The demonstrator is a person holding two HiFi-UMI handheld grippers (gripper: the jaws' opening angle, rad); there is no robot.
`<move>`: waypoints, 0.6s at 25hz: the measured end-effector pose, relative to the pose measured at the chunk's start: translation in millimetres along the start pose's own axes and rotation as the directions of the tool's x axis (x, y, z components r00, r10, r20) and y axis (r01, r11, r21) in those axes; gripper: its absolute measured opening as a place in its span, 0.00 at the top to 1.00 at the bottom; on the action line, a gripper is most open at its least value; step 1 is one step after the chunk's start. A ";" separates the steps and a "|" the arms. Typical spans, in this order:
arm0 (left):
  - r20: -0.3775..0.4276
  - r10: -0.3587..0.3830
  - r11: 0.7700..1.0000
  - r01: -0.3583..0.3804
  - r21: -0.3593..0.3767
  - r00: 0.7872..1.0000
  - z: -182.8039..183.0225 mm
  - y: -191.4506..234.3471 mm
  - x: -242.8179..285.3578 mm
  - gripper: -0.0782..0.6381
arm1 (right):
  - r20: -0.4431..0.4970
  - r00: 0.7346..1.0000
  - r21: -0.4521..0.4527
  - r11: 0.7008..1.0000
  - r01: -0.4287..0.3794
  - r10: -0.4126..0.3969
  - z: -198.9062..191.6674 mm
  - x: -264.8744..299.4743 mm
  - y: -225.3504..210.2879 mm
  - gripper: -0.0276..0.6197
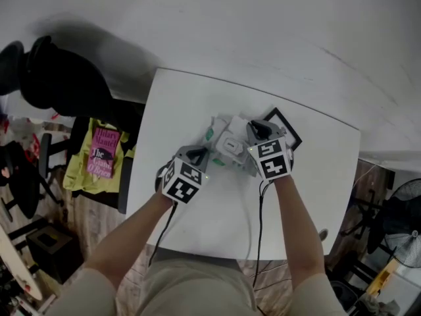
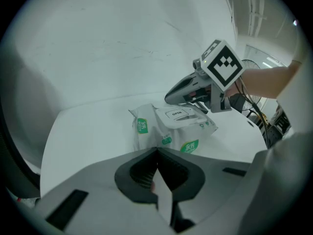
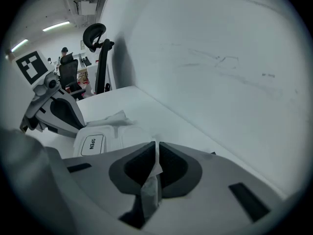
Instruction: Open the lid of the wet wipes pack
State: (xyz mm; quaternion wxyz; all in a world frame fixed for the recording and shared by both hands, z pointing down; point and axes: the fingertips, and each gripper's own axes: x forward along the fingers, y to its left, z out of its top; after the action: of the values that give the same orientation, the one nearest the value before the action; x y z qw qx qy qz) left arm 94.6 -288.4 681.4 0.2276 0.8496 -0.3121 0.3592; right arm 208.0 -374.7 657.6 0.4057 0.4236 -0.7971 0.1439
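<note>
Left gripper (image 2: 157, 155) first: its jaws were pressed together on a flat white strip (image 2: 164, 199) that ran back toward the camera. Whether that was a wipe or a bit of film, I couldn't tell. My right gripper (image 3: 156, 148) was likewise nipped shut, on a crumpled white strip (image 3: 149, 190) thin enough that the pads nearly met.

The wet wipes pack (image 1: 223, 140) lay near the middle of the white table (image 1: 197, 104), at the centre of the head view. My left tool was just below and left of it, and my right tool was at its right edge. In the left gripper view the pack sat just beyond my jaws, its lid (image 2: 177, 115) facing up with the OPEN label on it, and the right tool's nose hung over the pack's upper right side.

The lid looked flat down to me, so I judged the opening not yet done and myself only lining up on the flap. The next move, as I read it, called for one tool to brace the soft pack while the other worked a tip under the lid's lip and swung it back. With both jaws occupied, that meant prying with closed tips or letting a strip go.
</note>
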 end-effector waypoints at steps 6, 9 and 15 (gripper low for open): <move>0.002 -0.003 1.000 0.003 -0.025 1.000 -1.3 1.7 0.2 0.86 | -0.006 1.000 0.025 1.000 0.012 -0.012 -7.8 2.1 3.6 0.92; -0.008 0.015 1.000 -0.015 -0.024 1.000 0.7 1.7 -3.8 0.86 | 0.003 1.000 0.044 0.999 0.014 -0.014 -1.2 -7.2 3.1 0.92; 0.132 0.061 0.998 -0.055 -0.044 0.989 43.3 10.5 -49.6 0.86 | 0.159 0.986 0.075 0.996 0.040 -0.052 45.7 -77.4 4.4 0.92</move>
State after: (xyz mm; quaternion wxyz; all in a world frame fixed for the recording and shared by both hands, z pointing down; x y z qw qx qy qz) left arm 80.5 -304.0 618.2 0.2125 0.8576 -0.3583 0.3017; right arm 204.7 -355.0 569.9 0.3277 0.4663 -0.8116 0.1283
